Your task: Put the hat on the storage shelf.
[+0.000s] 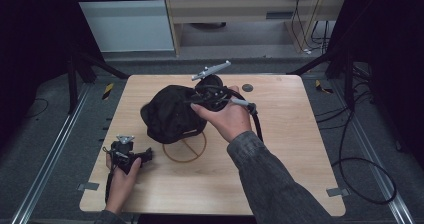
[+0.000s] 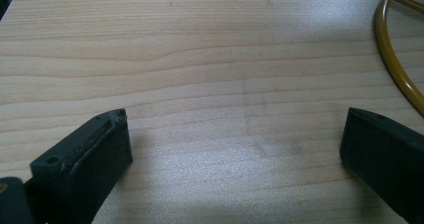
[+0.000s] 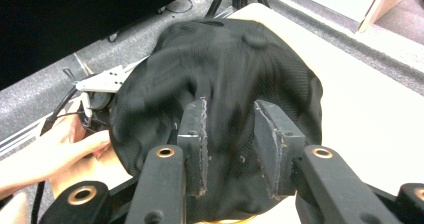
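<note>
Hat mesh between right claw pads

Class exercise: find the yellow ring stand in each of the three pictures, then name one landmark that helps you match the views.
High view: yellow ring stand at table centre, partly under the black cap.
Left gripper view: its arc at the upper right edge.
Right gripper view: hidden beneath the cap.
Shared landmark: the wooden table.

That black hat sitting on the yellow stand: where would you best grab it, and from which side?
Probably a fold of soft mesh high on the crown of the black hat, coming from above. It drapes over the yellow stand in loose bunches, so the cloth pinches easily. The right gripper sits there, jaws slightly parted around the fabric; the left gripper stands wide open.
</note>
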Tool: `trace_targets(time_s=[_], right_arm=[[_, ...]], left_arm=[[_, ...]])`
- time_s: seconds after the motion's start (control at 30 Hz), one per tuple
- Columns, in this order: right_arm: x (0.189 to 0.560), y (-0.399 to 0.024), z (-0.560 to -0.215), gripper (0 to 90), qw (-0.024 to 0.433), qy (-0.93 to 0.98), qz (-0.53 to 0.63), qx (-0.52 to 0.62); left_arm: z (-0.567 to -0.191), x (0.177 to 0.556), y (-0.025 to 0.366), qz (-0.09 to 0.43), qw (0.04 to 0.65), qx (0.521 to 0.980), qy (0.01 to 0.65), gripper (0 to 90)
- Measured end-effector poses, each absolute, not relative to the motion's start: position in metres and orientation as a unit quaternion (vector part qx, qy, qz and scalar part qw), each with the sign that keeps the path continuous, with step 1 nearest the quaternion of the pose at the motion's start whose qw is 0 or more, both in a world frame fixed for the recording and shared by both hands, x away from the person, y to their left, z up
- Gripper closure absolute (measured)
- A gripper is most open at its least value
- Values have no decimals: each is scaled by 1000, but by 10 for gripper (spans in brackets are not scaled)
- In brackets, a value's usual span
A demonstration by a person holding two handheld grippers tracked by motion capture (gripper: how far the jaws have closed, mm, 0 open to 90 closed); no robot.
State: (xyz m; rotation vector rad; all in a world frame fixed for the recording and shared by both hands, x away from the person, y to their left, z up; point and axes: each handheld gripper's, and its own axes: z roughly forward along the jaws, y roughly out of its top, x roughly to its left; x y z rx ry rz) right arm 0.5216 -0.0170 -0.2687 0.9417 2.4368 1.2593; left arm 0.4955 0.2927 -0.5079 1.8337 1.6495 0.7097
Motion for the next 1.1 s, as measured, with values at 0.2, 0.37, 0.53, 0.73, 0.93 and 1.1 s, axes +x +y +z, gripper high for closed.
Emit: trace_targets(time_s=[0.2, 0.37, 0.53, 0.73, 0.93, 1.1], right_arm=[[518, -29, -267, 638, 112, 831, 436, 328], [517, -38, -267, 634, 109, 827, 439, 334], [516, -42, -267, 627, 109, 826, 440, 335], [515, -46, -265, 618, 109, 824, 443, 335], [514, -49, -265, 610, 109, 823, 444, 337], [513, -50, -264, 579, 112, 823, 443, 337]], left_arm=[[-508, 496, 293, 265, 284, 685, 616, 0], [-508, 495, 293, 264, 281, 688, 614, 0], [-508, 495, 293, 264, 282, 688, 615, 0], [-508, 495, 293, 264, 282, 688, 615, 0], [-508, 495, 293, 264, 282, 688, 615, 0], [-508, 495, 293, 264, 282, 688, 615, 0]])
